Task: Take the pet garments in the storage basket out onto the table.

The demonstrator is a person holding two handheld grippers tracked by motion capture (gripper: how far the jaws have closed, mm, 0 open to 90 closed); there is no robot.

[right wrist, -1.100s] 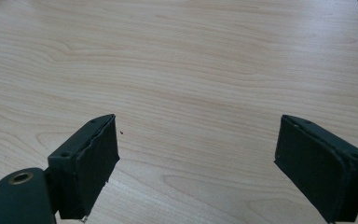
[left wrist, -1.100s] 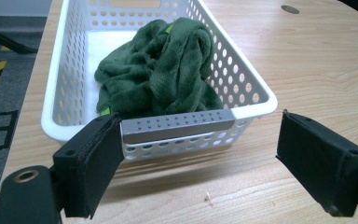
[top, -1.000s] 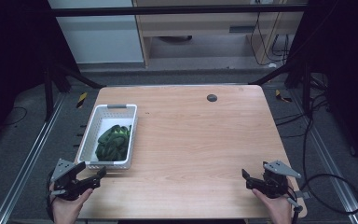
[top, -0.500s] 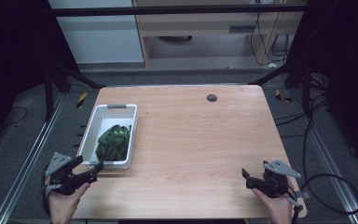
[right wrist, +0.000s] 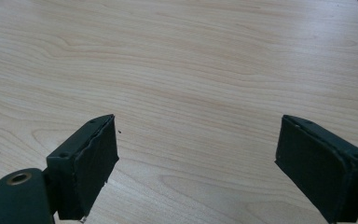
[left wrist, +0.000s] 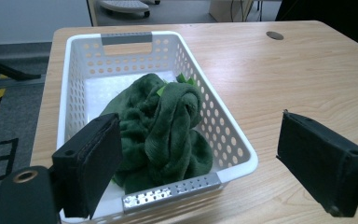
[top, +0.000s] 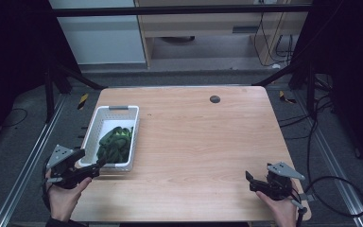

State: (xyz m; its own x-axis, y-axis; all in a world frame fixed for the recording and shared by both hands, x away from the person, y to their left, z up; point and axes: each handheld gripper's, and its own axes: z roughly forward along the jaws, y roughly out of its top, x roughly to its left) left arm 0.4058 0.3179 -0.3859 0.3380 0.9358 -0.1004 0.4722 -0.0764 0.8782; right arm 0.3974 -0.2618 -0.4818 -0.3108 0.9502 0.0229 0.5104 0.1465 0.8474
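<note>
Wooden table [top: 194, 142]: left hand-held gripper [left wrist: 200, 154] gapes wide before the basket [left wrist: 121, 63] (green cloth [left wrist: 163, 130] inside); right hand-held gripper [right wrist: 196, 158] wide, empty.

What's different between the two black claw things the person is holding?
The left gripper sits at the near end of the white basket, aimed at the green cloth inside; the right gripper is far from the basket, over bare table. The left gripper points toward the table's middle from the left edge, the right gripper leftward from the near right corner. Both have their jaws wide open and hold nothing.
</note>
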